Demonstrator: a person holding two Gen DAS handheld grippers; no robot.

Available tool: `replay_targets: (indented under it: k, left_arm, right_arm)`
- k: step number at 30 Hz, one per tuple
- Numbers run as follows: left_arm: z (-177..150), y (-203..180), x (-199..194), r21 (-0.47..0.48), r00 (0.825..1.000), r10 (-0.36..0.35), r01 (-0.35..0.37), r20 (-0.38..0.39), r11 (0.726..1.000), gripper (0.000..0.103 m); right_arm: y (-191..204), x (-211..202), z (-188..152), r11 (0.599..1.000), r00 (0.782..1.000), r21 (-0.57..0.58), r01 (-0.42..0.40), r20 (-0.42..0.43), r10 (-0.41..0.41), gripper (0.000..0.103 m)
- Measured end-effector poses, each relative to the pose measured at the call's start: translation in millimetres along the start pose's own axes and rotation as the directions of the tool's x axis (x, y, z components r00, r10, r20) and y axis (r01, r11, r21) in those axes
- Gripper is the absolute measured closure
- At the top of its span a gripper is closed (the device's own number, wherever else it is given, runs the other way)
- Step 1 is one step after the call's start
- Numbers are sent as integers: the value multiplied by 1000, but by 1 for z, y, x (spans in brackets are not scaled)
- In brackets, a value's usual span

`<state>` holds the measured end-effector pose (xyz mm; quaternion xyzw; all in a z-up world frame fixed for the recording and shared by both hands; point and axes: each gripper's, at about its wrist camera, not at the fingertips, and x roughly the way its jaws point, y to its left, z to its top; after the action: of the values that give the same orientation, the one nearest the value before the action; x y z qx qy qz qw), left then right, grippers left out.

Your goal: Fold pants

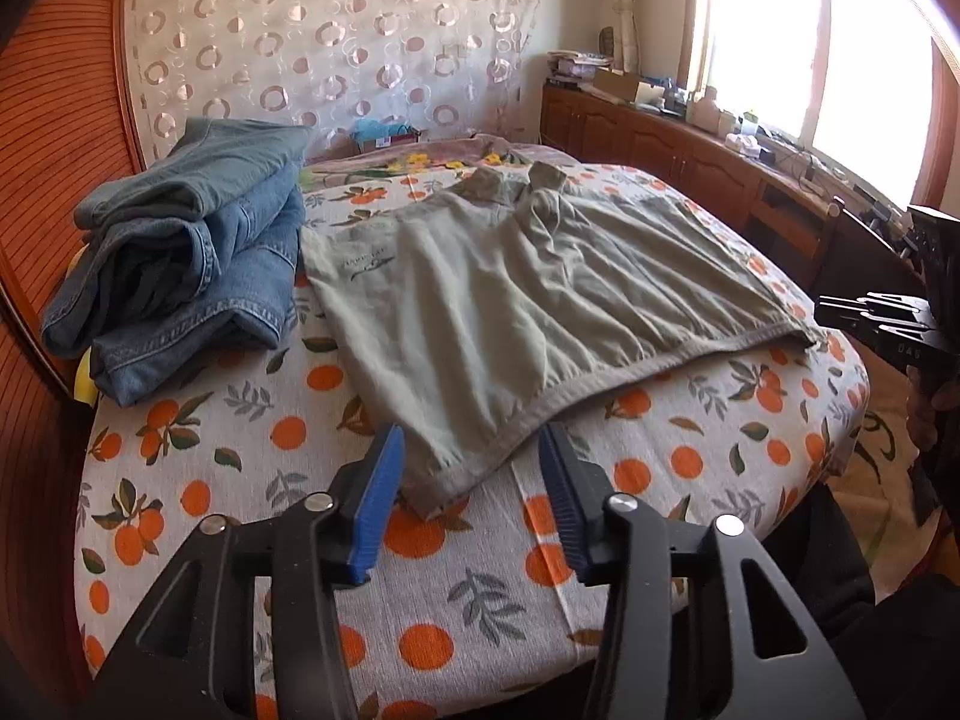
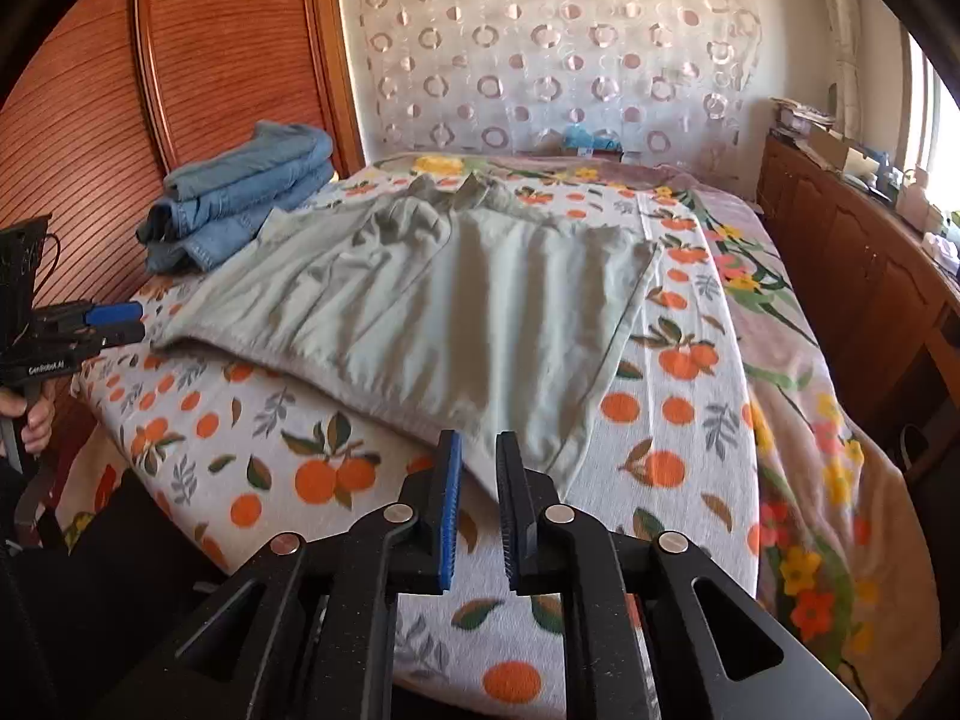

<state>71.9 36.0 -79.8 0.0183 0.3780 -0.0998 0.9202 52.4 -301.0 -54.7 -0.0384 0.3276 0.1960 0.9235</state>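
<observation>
Left gripper sat at the bottom centre of the left wrist view, jaws well apart, nothing between the blue pads. The near corner of the pants lay on the bed just beyond the tips, not touching them.

Right gripper sat at the bottom centre of the right wrist view, jaws parted by a narrow gap, empty. The pants' near corner showed just past the tips; pads were clear of the cloth.

Pants: pale grey-green, spread flat mid-frame in both views on the orange-print sheet, already doubled over. The hem edge ran along the near side. Cloth was bunched and wrinkled at the far end, toward upper centre. A small dark print showed on the left part in the left wrist view.

Each gripper showed in the other's view: the right one at the right edge of the left wrist view, the left one at the left edge of the right wrist view, with a hand on its grip below. From that side view, I could not read the left jaw gap well.

Jeans were stacked folded, left of the pants, in the upper left of both views, beside the wood headboard.

Farther back, a floral blanket covered the right side of the bed. A circle-pattern curtain hung across the top centre. A wood cabinet with clutter on top ran along the right, under a bright window.
</observation>
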Motion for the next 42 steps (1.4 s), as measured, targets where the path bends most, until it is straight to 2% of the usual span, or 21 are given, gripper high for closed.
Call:
replay_targets:
  k: [2,5,11,18,31,38,42]
  left_arm:
    - [7,2,3,-14,1000,-7,7,15,1000,54]
    - [15,2,13,-20,1000,2,-1,16,1000,54]
    - [18,7,37,-29,999,23,-24,-25,999,54]
    - [5,17,59,-56,994,44,-49,-98,997,54]
    - [-7,15,54,-28,998,56,-56,-14,998,53]
    - [-11,15,51,-31,998,57,-56,12,998,53]
    - [-12,14,51,-32,998,61,-60,19,998,53]
  right_arm:
    - [2,3,4,1000,1000,20,16,14,-16,81]
    - [3,17,8,998,999,55,35,24,-37,74]
    - [10,45,3,996,998,61,67,-21,-66,73]
    - [8,49,-6,992,993,57,114,-41,-112,68]
    - [-19,25,-17,979,991,161,123,-72,-113,65]
    - [-17,23,-17,977,990,161,138,-63,-129,65]
    - [-18,21,-19,979,993,173,105,-65,-95,65]
